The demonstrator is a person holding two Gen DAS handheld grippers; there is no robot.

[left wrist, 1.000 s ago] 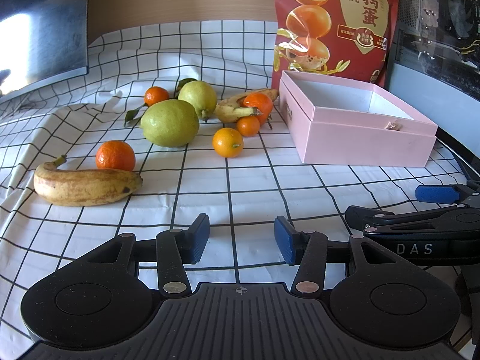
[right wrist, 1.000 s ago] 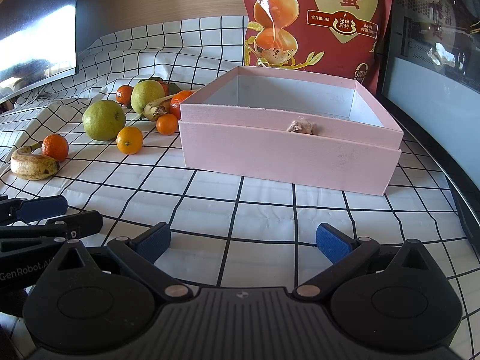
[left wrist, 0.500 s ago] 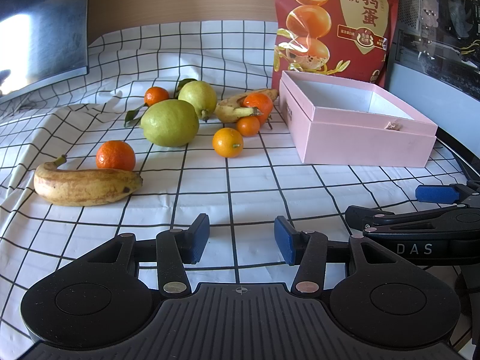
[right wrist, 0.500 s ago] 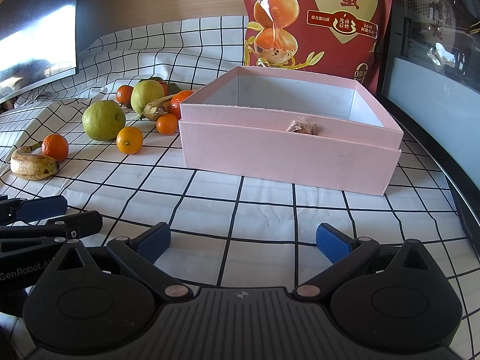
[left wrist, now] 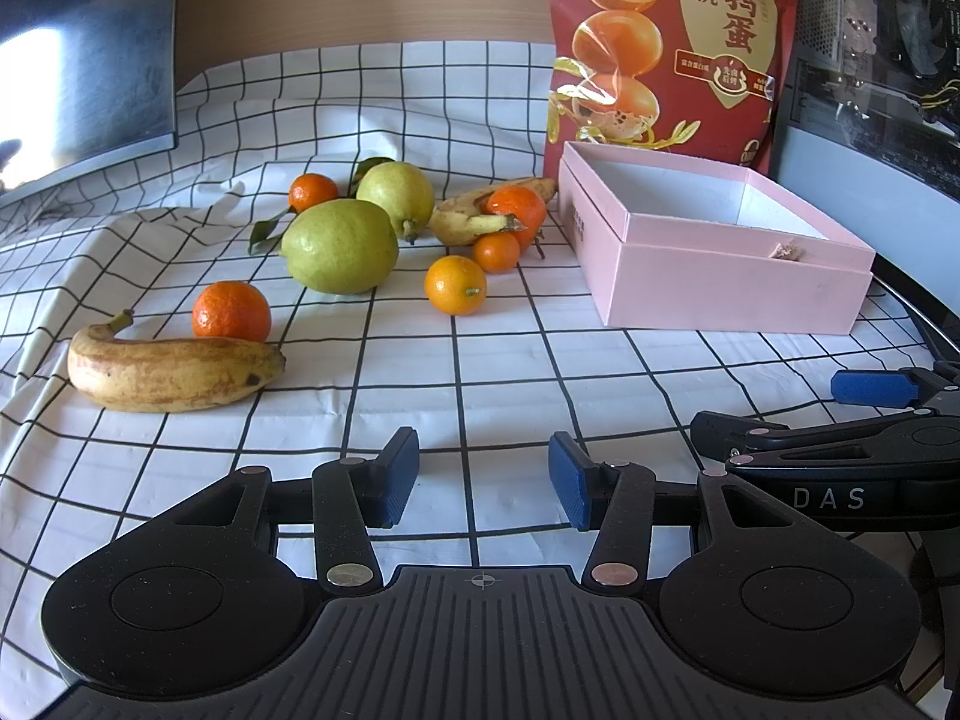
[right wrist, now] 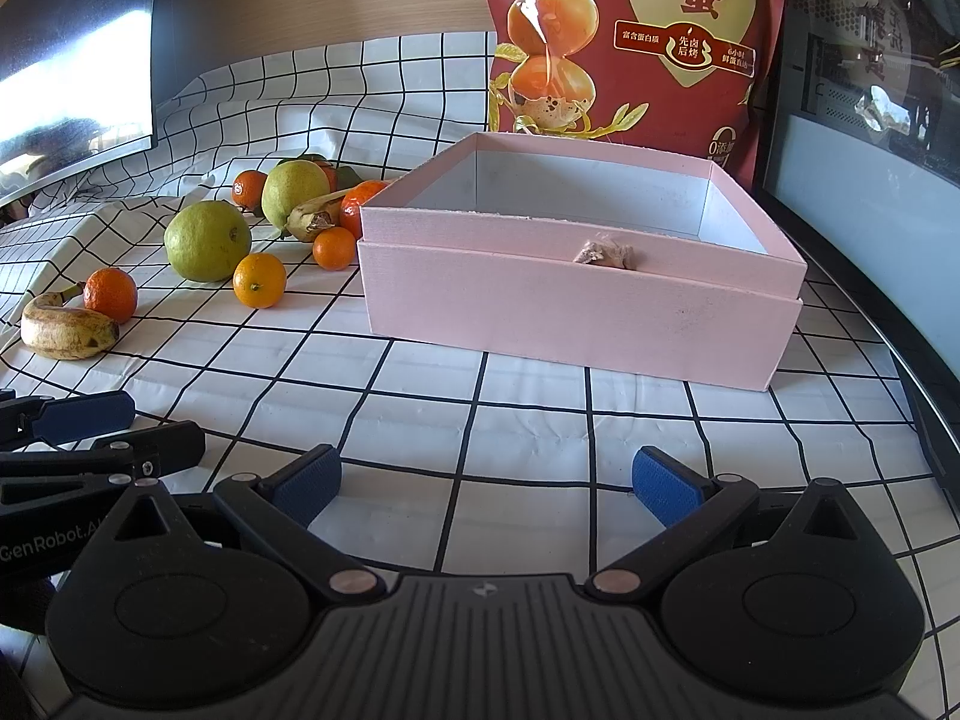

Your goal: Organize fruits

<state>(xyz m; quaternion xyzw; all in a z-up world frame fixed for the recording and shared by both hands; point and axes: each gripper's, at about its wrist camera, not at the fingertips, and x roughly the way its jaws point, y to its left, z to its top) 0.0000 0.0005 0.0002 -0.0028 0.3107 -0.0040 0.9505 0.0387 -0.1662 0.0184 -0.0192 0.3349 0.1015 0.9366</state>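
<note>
Both grippers are hovering low over the checked cloth [left wrist: 480, 384], nothing between the jaws: left gripper [left wrist: 483, 477] is sitting moderately wide, right gripper [right wrist: 486, 480] wider. Nearest fruit is the spotted banana [left wrist: 171, 372] with a tangerine [left wrist: 231, 312] touching it. Further out, a small orange [left wrist: 455, 285], the big green citrus [left wrist: 339, 246], then a pear, second banana [left wrist: 474, 219] and more tangerines bunching together. Pink box [right wrist: 576, 312] is sitting empty, right of the pile, red snack bag [right wrist: 636, 42] behind it. Risks, as I'm reading it: round fruit rolling off when nudged, wrinkled cloth dragging, soft banana bruising under a hard pinch, green citrus likely too wide for the jaws.
</note>
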